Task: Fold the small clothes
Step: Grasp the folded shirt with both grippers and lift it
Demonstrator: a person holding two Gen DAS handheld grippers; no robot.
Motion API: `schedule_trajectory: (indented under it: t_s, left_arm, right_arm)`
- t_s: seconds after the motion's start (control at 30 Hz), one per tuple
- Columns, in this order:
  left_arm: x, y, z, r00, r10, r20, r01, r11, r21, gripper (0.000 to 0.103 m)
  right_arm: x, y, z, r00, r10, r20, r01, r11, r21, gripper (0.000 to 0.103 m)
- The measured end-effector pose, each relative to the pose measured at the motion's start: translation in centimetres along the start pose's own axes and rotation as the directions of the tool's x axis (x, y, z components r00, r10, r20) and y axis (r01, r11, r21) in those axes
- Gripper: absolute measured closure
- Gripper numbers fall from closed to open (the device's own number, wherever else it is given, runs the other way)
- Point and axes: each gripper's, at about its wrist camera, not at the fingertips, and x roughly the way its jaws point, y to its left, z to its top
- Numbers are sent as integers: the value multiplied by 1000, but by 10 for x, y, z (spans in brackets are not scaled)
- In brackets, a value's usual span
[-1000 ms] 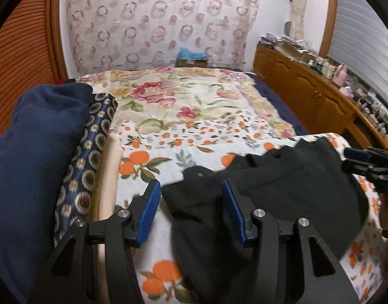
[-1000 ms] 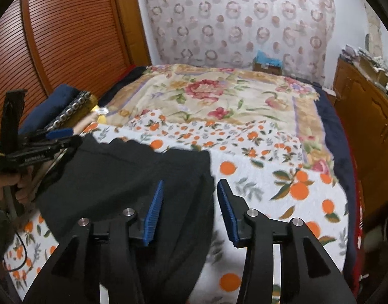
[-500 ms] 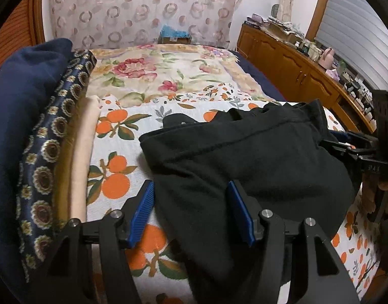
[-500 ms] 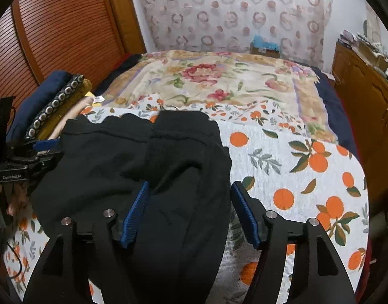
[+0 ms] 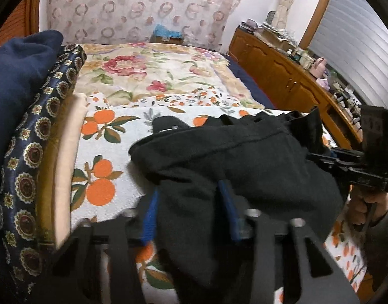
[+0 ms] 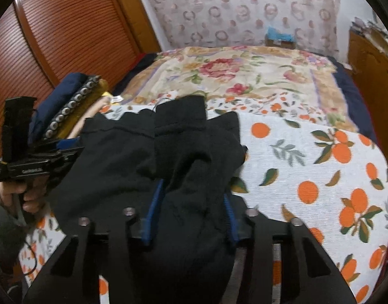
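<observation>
A black garment point(image 5: 244, 162) is lying bunched across the orange-print sheet point(image 5: 102, 152) in the lower middle of both views. The left gripper point(image 5: 190, 212), whose jaws have just been closing, is pinching a fold of the black cloth between its blue pads. The right gripper point(image 6: 191, 212), also just closing, is clamping another fold. A stack of folded clothes point(image 5: 29, 126) is sitting at the left edge.
</observation>
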Motion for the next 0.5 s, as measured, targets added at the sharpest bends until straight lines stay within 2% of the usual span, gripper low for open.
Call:
schedule_trajectory:
  t_s: [0.03,0.07,0.17,0.3,0.5]
  left_arm:
    - [-1,-1,0,1000,-24,-5,24,1000,-2,91]
    - [-6,-3,1,1000,-28,10,28,1000,-2,93]
    - [-26,-11,0,996,-50,67,50,999,10,94]
    - [-59,-22,0,988,-75,138,71,997,34,94]
    - [-118,-30,-1,962,-84,261,71,996,58,95]
  right_arm:
    - [0,2,0,1000,23,-2,-23,1000,-6,76]
    - [-1,3,0,1000,25,1,-25,1000,-14,77]
    - [-7,10,0,999,11,30,-10,999,-39,81]
    - [-33,25,3,992,18,123,-10,997,-71,84]
    - [-67,53,14,977,18,214,10,992,-126,85]
